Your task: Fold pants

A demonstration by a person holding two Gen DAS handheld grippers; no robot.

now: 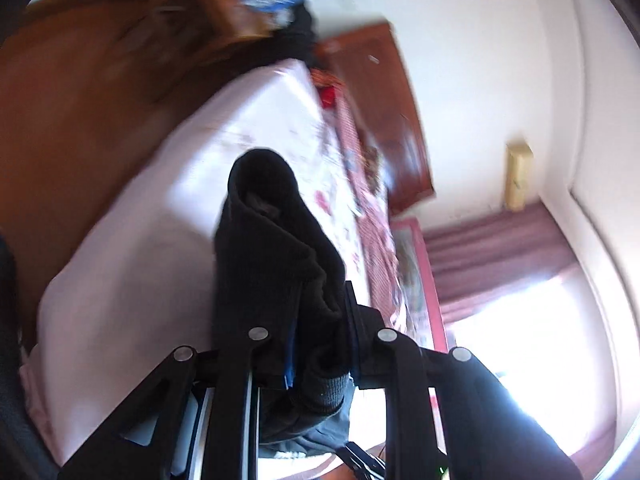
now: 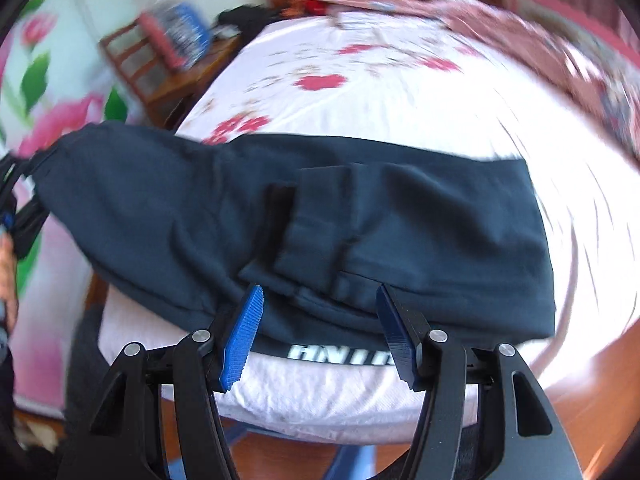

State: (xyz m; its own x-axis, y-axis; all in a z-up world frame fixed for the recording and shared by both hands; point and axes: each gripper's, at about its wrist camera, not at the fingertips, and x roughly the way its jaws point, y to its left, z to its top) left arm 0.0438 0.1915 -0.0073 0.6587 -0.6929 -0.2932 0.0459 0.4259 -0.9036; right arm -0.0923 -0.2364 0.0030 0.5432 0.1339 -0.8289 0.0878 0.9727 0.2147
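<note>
Dark navy pants (image 2: pixel 320 224) lie folded across the near end of a bed with a white floral sheet (image 2: pixel 400 92); white lettering shows on the waistband at the near edge. My right gripper (image 2: pixel 320 312) is open, its blue pads (image 2: pixel 244 332) either side of the near edge of the pants, holding nothing. My left gripper (image 1: pixel 320 320) is shut on a bunched end of the pants (image 1: pixel 272 248), lifted above the bed (image 1: pixel 140 260). In the right wrist view it shows at the far left (image 2: pixel 16 216), gripping the pants' left end.
A wooden chair (image 2: pixel 160 68) with stacked items stands beside the bed at the far left. Dark clothing (image 2: pixel 244 18) lies at the bed's far end by a wooden headboard (image 1: pixel 380 120). A curtained bright window (image 1: pixel 520 320) is to the right. Wooden floor surrounds the bed.
</note>
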